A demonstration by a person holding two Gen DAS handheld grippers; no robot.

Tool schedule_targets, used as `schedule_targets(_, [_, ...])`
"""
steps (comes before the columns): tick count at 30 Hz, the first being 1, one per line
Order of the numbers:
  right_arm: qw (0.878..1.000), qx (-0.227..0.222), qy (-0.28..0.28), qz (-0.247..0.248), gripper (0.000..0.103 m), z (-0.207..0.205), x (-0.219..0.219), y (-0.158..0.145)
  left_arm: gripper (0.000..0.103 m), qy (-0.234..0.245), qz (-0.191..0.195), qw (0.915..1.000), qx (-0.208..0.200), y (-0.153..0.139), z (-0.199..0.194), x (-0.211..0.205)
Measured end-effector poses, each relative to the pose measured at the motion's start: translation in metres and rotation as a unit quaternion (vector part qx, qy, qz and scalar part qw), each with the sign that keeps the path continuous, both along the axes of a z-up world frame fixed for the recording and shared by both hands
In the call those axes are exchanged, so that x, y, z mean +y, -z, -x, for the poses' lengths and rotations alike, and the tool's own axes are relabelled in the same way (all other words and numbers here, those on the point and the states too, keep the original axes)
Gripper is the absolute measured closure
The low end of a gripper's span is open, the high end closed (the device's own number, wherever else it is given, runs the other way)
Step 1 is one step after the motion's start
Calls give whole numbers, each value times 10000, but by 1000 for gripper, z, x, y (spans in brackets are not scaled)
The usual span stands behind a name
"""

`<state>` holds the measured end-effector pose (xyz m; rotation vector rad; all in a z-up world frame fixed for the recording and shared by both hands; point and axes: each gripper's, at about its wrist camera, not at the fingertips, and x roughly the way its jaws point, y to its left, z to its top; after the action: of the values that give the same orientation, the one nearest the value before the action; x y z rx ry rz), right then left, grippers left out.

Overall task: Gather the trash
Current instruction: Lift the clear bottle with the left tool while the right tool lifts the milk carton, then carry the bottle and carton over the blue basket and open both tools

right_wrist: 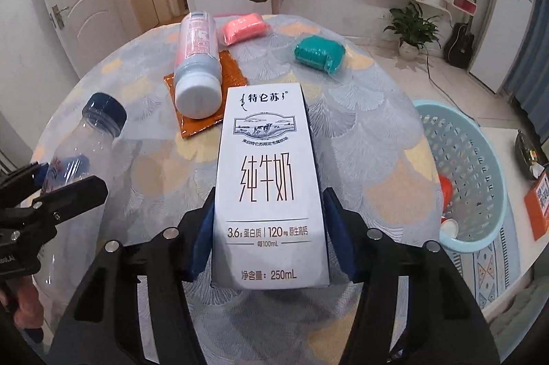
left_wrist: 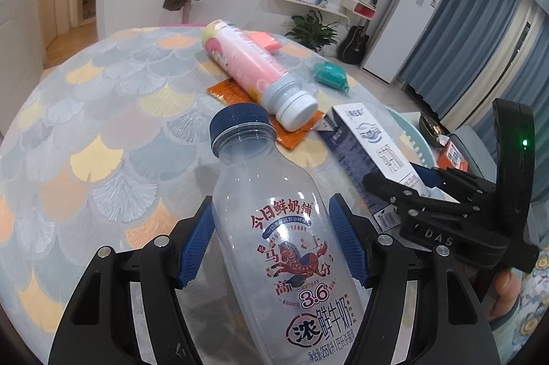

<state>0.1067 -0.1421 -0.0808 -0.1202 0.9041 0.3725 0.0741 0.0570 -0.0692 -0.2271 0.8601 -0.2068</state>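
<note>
- Your left gripper (left_wrist: 271,241) has its ribbed blue pads (left_wrist: 195,248) pressed against both sides of a clear plastic milk bottle (left_wrist: 274,227): clamped on it. The bottle is see-through and looks empty, with a dark blue screw cap and red and blue printing; it tilts away from the camera, over the table.
- Your right gripper (right_wrist: 269,232) has its blue pads (right_wrist: 202,238) flat against the two sides of a white milk carton (right_wrist: 271,179): closed on it. No earlier picture bears on the jaws. The carton is a rectangular paperboard box with dark side panels and printed lettering, and it stands roughly upright between the fingers.
- Both grippers point down at a slant over the round table (right_wrist: 377,131), side by side; the left wrist view shows the right gripper holding the carton just beside the bottle.
- The tablecloth bears a fan-scale pattern in grey, peach and yellow.
- On the table beyond: a pink-labelled bottle (right_wrist: 197,63) with a white cap lies on its side across a shiny orange foil wrapper (right_wrist: 206,111). A pink soft packet (right_wrist: 243,26) and a teal soft packet (right_wrist: 319,54) lie well apart near the far edge.
- To the right of the table on the floor stands a light blue perforated plastic basket (right_wrist: 480,166), holding an orange item and something white.
- A fingertip shows at the left gripper's handle in the right wrist view.
</note>
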Motion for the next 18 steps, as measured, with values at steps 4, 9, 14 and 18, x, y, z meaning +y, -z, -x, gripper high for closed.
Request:
schedule_targets(4, [9995,-310,58,-57,49,6,-7,-15,38,107,-21,9999,-125,-9,-1,-10])
schedule_targets(9, [9970,-670,341,-201,50,7,-32,-39,38,434,94,9982,-402,-28,-6,-34])
schedule_targets(14, [9914,-931,816,-430,50,0,-76,-58,38,763,30,9950,-646,-49,-23,-71])
schedule_targets(18, [9847,-1063,1312,-437,50,-14,-116,-65,38,1039,58,9910,-841,-65,-43,-109])
